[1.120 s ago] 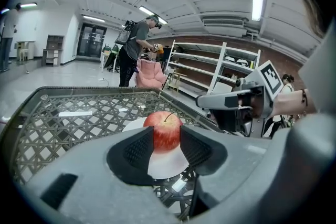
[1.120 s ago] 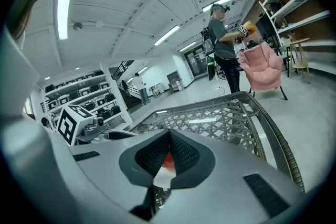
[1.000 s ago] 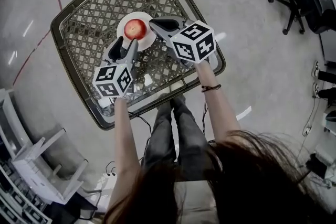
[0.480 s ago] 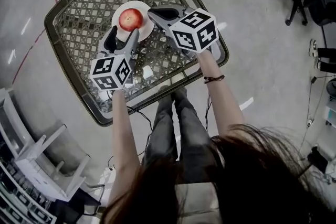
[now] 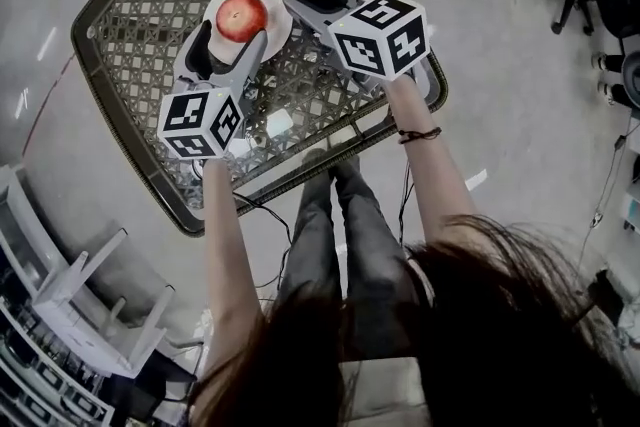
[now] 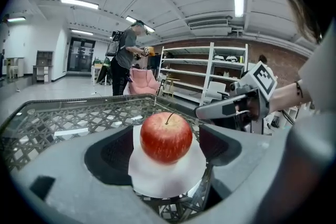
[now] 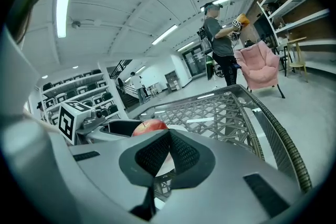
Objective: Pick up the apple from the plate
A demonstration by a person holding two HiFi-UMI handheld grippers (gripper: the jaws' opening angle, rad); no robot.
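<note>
The person wears dark grey trousers (image 5: 345, 245) and a thin dark band (image 5: 420, 134) on the right wrist, and has long dark hair (image 5: 470, 335). The left gripper (image 5: 230, 43) and the right gripper (image 5: 292, 5) are smooth grey moulded shells with black ribbed pads (image 7: 181, 152), each carrying a white cube (image 5: 381, 35) printed with black square markers, and a thin dark cable (image 5: 262, 219) hangs below the left one. The left gripper's jaws have just been opening, the apple (image 5: 241, 17) between them and clear of the pads.
</note>
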